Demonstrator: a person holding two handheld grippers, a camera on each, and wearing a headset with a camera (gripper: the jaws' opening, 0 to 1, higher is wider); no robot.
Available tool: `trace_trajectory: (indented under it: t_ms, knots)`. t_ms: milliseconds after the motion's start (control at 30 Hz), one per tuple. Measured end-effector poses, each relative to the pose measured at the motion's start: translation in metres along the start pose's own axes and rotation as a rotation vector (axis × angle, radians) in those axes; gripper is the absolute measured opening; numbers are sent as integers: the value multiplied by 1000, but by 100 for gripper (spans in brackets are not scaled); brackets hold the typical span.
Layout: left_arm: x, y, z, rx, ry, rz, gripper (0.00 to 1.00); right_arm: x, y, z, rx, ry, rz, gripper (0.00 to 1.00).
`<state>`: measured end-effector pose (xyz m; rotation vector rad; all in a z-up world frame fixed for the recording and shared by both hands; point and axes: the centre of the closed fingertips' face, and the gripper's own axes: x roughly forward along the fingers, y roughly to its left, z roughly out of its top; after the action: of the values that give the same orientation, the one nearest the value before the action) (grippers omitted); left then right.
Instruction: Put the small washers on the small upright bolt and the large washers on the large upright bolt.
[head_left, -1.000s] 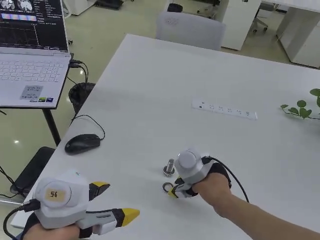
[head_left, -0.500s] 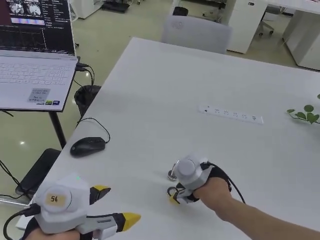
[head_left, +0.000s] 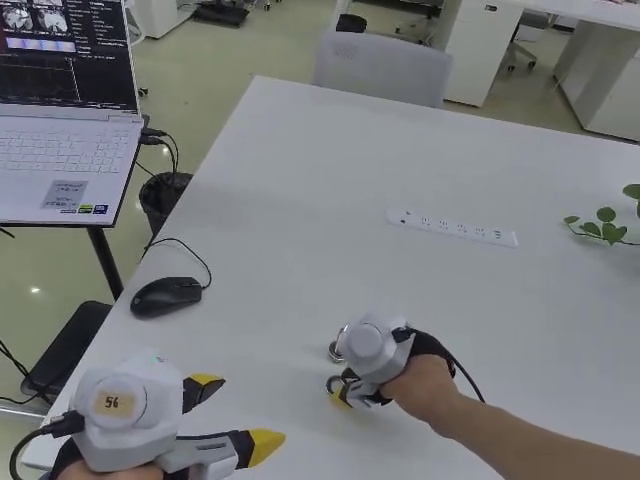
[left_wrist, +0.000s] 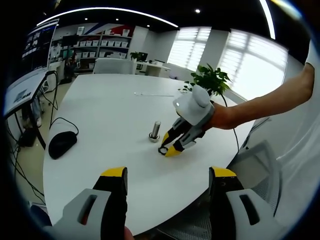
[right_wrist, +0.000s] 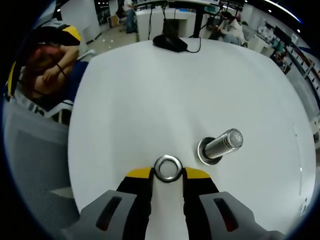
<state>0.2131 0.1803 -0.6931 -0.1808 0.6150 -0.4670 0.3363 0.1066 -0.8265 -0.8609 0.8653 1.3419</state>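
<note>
One steel bolt (right_wrist: 220, 145) stands upright on the white table (head_left: 330, 200). It also shows in the left gripper view (left_wrist: 155, 131), and in the head view the bolt (head_left: 336, 350) is partly hidden behind the right gripper's body. My right gripper (right_wrist: 168, 175) is shut on a metal ring washer (right_wrist: 168, 168), held low over the table just short of the bolt and to its left. The head view shows that gripper (head_left: 340, 388) and the washer (head_left: 333, 384) at the near table edge. My left gripper (left_wrist: 167, 175) is open and empty, at the lower left (head_left: 235, 412).
A black mouse (head_left: 165, 296) with its cable lies left of the bolt. A white power strip (head_left: 452, 228) lies farther back. A laptop (head_left: 60, 150) sits on a stand off the table's left side. Plant leaves (head_left: 605, 222) show at the right edge, and a chair (head_left: 380, 62) stands beyond the far edge.
The head camera has shifted a little. My right gripper, still holding the washer, has drifted slightly left, and its body now covers more of the bolt. The left gripper stays in place.
</note>
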Motion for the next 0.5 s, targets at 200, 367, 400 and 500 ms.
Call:
trace_trajectory:
  t_ms: [200, 367, 400, 500]
  knots:
    - [-7, 6, -1, -8, -6, 18, 65, -4, 10, -6, -1, 15, 9, 23]
    - [-10, 9, -4, -13, -4, 28, 65, -8, 14, -10, -7, 14, 13, 23]
    - [-10, 10, -5, -14, -4, 29, 65, -9, 14, -9, -9, 9, 9, 23]
    - [-9, 11, -7, -18, 0, 30, 65, -15, 13, -6, -1, -8, 0, 23]
